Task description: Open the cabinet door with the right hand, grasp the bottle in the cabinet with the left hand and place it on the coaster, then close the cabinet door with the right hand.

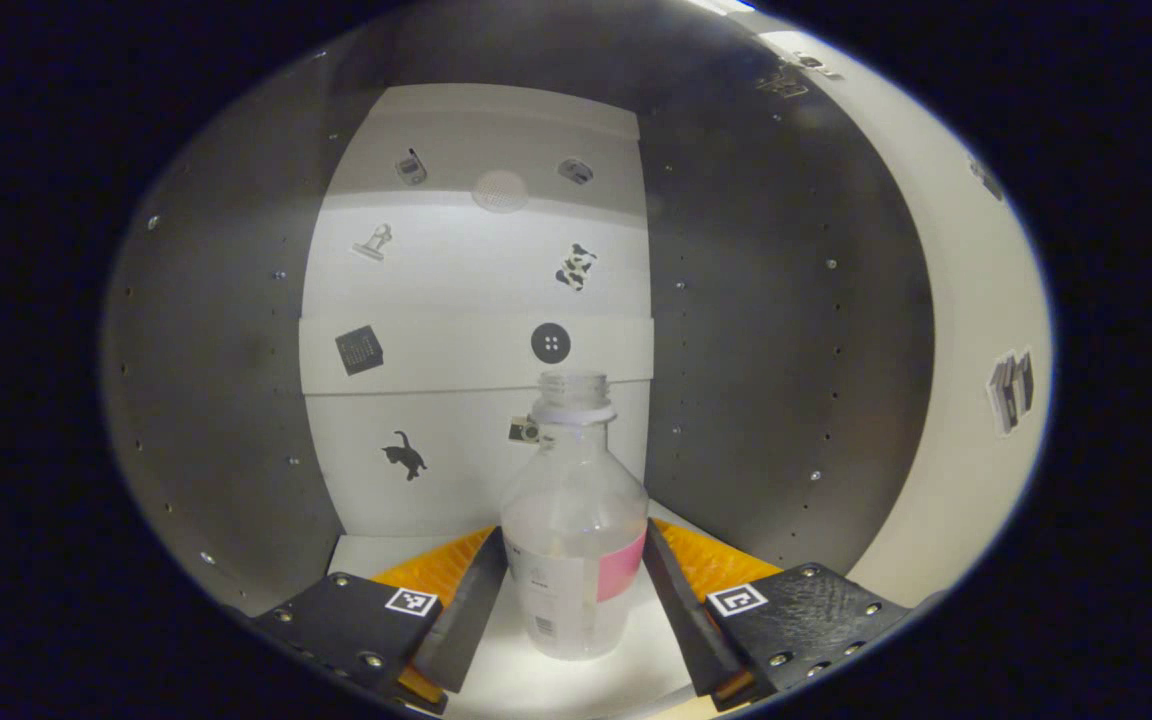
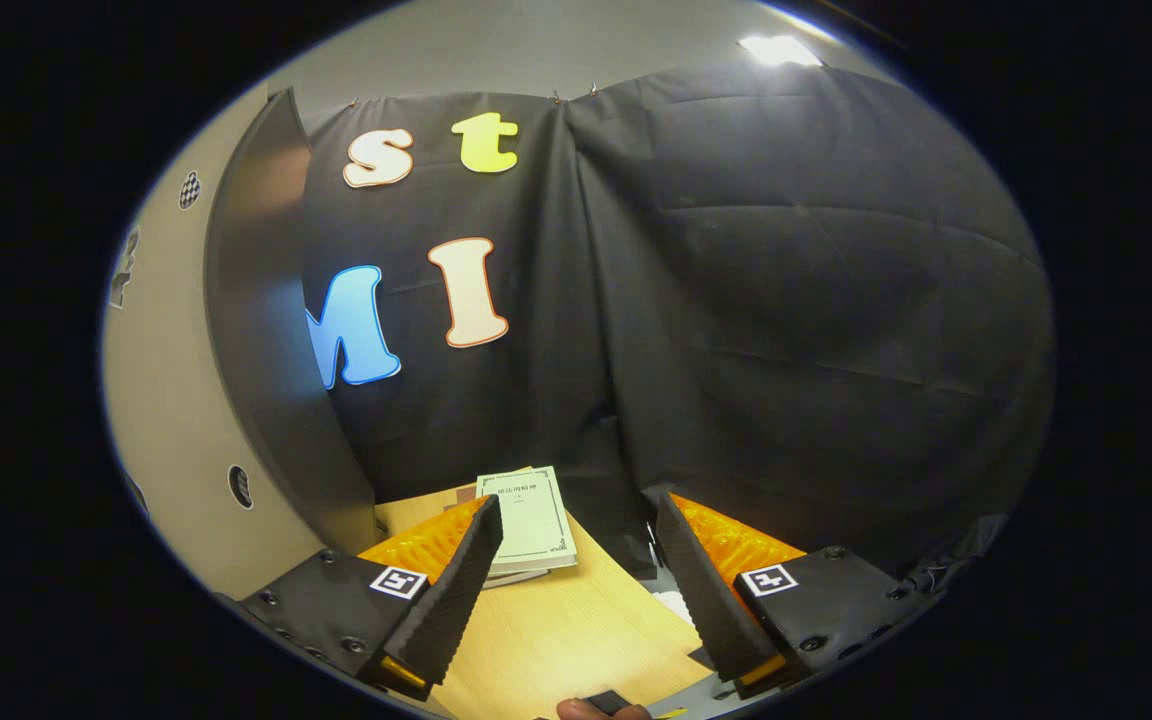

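A clear plastic bottle [image 1: 573, 520] with no cap and a pink-edged label stands upright on the white floor of the cabinet [image 1: 536, 685]. My left gripper [image 1: 573, 540] reaches into the cabinet, and its fingertips [image 1: 484, 570] meet the bottle's lower body on both sides. My right gripper [image 2: 578, 520] is outside, open, with nothing between its fingers. The cabinet door [image 2: 266, 350] stands open at the left of the right gripper view, its dark inner face towards me.
Dark side walls [image 1: 766, 330] and a white stickered back panel [image 1: 476, 270] close in the cabinet. A pale outer panel [image 1: 976, 330] lies to the right. A book [image 2: 528, 518] rests on the wooden table [image 2: 576, 630] before the black cloth wall.
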A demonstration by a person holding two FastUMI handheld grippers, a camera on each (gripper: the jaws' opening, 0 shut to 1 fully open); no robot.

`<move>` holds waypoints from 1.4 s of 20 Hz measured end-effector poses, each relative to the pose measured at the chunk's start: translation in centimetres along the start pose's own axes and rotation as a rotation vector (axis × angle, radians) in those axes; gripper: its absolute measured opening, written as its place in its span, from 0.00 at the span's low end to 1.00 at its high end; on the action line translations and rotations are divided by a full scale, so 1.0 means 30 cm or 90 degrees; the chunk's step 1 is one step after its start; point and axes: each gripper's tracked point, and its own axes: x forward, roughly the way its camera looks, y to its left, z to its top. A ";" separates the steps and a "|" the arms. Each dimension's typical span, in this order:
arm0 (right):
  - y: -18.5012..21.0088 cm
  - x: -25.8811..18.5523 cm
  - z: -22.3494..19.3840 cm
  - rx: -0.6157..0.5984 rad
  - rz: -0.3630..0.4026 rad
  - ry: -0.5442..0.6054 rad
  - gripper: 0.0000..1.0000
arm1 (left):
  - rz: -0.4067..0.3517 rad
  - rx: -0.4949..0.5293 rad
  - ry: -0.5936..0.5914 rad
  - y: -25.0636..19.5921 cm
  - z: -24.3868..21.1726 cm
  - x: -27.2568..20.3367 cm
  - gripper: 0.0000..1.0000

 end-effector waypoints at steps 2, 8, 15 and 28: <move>-0.007 0.004 -0.007 0.001 -0.005 0.002 1.00 | 0.002 0.001 -0.006 0.002 0.006 0.011 0.82; -0.025 0.013 -0.028 0.006 -0.013 0.009 0.98 | 0.001 0.017 -0.005 0.000 0.010 0.032 0.80; -0.003 0.035 -0.040 0.004 0.007 0.010 0.98 | -0.015 0.005 -0.016 -0.037 0.051 -0.024 0.72; 0.117 0.095 -0.001 0.015 0.155 -0.033 0.98 | 0.041 0.054 -0.076 -0.065 0.250 -0.456 0.71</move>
